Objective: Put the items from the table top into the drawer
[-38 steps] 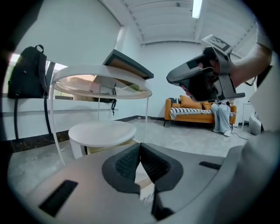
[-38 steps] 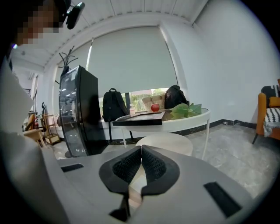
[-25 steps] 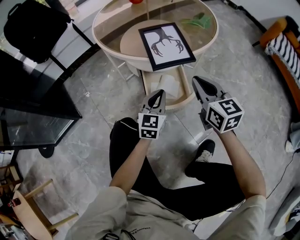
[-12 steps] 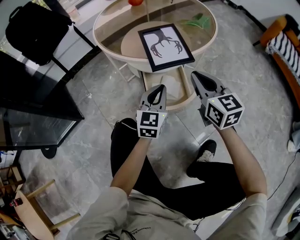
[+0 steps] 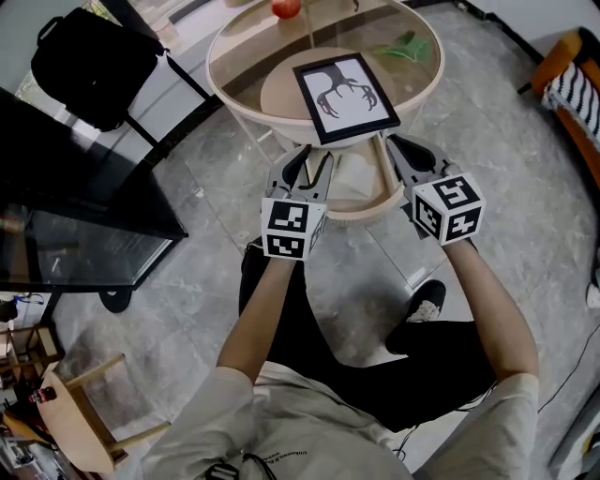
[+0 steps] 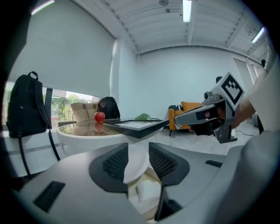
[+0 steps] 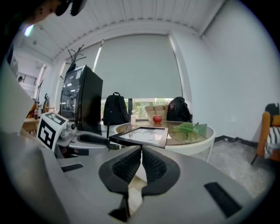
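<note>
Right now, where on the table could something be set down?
Bare glass lies left of the picture frame, out to the table rim, with a narrower strip on its right. The far side holds the apple and green leaf; the near edge is crowded, the frame jutting over the open drawer.

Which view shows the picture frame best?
The head view: it looks down on the whole frame, face up on the table. Both gripper views catch it nearly edge-on, so its face is hardly visible.

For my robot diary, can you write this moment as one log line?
left gripper: jaws just opening, empty | right gripper: shut, empty | picture frame: on table | drawer: open
</note>
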The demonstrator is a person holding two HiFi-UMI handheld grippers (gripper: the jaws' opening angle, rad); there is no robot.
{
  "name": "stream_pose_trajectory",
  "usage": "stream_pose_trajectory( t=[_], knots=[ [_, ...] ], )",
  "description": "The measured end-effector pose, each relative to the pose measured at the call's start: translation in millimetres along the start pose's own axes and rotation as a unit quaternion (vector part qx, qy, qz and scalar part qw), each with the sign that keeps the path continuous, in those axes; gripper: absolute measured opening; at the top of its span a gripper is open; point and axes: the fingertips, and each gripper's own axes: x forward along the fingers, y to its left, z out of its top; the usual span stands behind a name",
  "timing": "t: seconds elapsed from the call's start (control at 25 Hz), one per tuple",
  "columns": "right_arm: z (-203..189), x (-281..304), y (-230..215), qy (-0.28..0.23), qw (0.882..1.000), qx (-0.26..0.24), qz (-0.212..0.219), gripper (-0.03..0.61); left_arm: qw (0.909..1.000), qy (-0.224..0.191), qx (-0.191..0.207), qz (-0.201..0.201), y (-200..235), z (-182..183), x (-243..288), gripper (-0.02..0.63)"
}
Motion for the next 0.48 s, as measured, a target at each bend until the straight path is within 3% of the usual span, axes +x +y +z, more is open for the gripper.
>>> stream_pose_trajectory(
  t=[0.08, 0.16, 0.32, 0.36, 0.4, 0.48],
  knots=[
    [5.5, -1.4, 0.0, 0.007, 0.998, -0.065, -0.011, 0.034, 0.9999, 0.006, 0.01, -0.004, -1.3, 0.7, 1.5, 0.151],
    [11.8, -1.8, 1.6, 0.017, 0.988, -0.15, -0.023, 0.034, 0.9999, 0.006, 0.009, -0.01, -4.8, 2.5, 4.3, 0.155],
    [17.2, 5.0, 10.1, 0.039, 0.946, -0.319, -0.033, 0.039, 0.9996, 0.012, -0.006, -0.023, -13.2, -3.1, 10.6, 0.155],
    [16.1, 8.9, 11.9, 0.047, 0.933, -0.355, -0.03, 0.062, 0.9995, 0.014, -0.013, -0.026, -14.9, -5.4, 11.8, 0.155],
    [14.5, 13.6, 13.5, 0.056, 0.922, -0.383, -0.026, 0.131, 0.9993, 0.017, -0.017, -0.028, -16.2, -8.0, 12.2, 0.155],
    [11.5, 23.7, 15.6, 0.072, 0.906, -0.418, -0.022, 0.197, 0.999, 0.025, -0.02, -0.031, -17.6, -15.0, 10.3, 0.155]
  ],
)
